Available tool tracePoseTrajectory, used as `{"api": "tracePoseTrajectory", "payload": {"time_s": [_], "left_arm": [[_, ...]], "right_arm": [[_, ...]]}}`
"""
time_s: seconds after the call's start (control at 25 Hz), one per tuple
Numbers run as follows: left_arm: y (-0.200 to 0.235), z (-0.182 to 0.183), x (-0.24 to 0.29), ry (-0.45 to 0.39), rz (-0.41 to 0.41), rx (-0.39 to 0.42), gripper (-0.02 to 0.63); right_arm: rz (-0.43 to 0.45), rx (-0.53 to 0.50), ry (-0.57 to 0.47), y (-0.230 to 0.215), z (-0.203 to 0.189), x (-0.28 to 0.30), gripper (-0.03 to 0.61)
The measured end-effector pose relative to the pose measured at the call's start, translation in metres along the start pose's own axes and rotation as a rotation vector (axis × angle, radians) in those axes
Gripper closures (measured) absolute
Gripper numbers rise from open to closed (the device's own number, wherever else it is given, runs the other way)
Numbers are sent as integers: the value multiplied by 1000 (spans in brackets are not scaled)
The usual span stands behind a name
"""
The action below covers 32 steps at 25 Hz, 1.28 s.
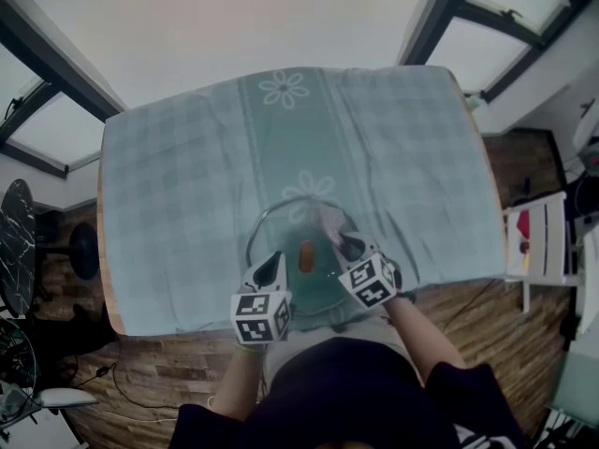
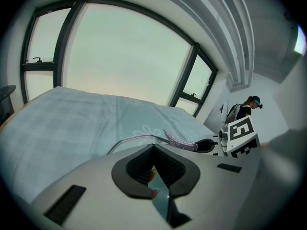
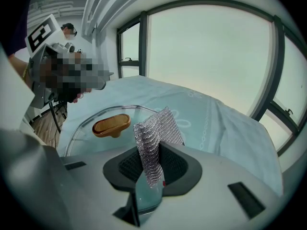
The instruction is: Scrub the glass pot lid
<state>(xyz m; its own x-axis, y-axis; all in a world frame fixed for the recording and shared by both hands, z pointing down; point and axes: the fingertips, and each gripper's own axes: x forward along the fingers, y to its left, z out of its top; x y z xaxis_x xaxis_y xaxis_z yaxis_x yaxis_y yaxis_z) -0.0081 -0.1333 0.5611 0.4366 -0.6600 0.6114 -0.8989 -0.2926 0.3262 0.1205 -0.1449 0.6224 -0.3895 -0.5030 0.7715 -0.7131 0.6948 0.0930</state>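
The round glass pot lid lies on the checked tablecloth near the table's front edge, its brown knob in the middle. My left gripper is shut with nothing seen between its jaws; its tips sit over the glass just left of the knob. My right gripper is shut on a silvery mesh scrub cloth, held over the lid's right side. In the right gripper view the cloth stands up from the jaws, with the knob and the lid's rim beyond. The left gripper view shows the rim and the cloth.
The table carries a pale blue-green cloth with flower prints. A white chair or rack stands off the right edge. A black stool and a dark marble top are at the left. Large windows lie beyond.
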Motion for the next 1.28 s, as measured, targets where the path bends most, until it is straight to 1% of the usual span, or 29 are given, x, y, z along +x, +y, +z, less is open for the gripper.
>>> {"api": "tracePoseTrajectory", "payload": {"time_s": [0.36, 0.8, 1.28], "left_arm": [[4, -2, -6, 2, -6, 6, 618], [2, -6, -12, -1, -28, -1, 618], [2, -19, -24, 11, -57, 11, 618]], "right_arm": [[6, 9, 19, 8, -5, -1, 499], [-15, 40, 40, 20, -18, -10, 497], [-40, 70, 54, 39, -32, -21, 497]]}}
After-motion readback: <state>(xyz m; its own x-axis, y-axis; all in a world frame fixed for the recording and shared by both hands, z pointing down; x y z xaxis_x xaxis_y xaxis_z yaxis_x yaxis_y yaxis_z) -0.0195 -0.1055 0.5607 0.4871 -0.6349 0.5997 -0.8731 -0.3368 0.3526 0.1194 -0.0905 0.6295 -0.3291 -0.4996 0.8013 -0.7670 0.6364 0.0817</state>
